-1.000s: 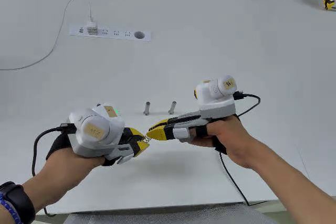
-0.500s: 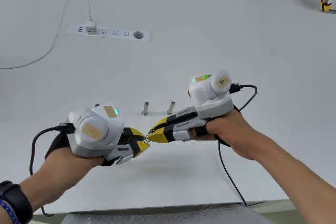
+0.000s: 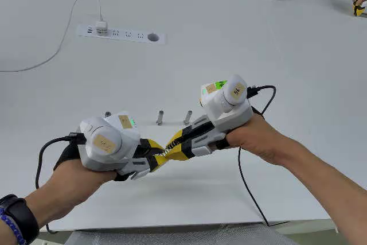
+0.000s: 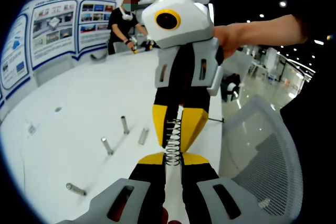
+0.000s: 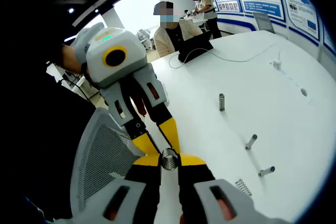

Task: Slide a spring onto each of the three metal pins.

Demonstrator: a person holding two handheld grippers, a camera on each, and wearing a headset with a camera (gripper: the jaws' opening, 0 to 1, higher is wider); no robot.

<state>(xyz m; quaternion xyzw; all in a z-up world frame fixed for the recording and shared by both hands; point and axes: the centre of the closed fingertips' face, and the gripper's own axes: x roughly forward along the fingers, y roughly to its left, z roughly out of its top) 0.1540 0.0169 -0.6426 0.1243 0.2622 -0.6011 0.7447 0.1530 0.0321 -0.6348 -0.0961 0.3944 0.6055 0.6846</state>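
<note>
**Two-gripper grasp of one spring above the tabletop.** The left gripper (image 3: 153,158) and the right gripper (image 3: 174,147) met tip to tip in the air in front of the person. A thin coiled wire spring (image 3: 166,152) bridged them.

In the left gripper view, the spring (image 4: 172,139) ran straight out from that gripper's own yellow-tipped fingers (image 4: 199,159), which were clenched on its near end. It ran into the narrow gap between the opposing yellow fingers (image 4: 195,121), which pinched its far end. In the right gripper view, the coil's open end (image 5: 169,159) faced the camera between fingers (image 5: 191,160) closed against it. Both grippers therefore grasped the same spring.

Holding it at both ends probably served to pass it across. It may also have squared its axis with one gripper, so that the bore could meet a pin head-on.

Beyond the grippers, one bare short metal pin (image 3: 160,117) and its bare neighbour (image 3: 187,117) stood upright, near each other, on the white tabletop (image 3: 258,55). In the right gripper view, a third pin already wearing a spring (image 5: 221,102) stood farther off. A loose spare spring (image 5: 242,186) lay flat near the bare pins.

From this layout, about one third of the task appeared done. A white power strip (image 3: 120,34) lay well apart from the pins, towards the tabletop's far side.
</note>
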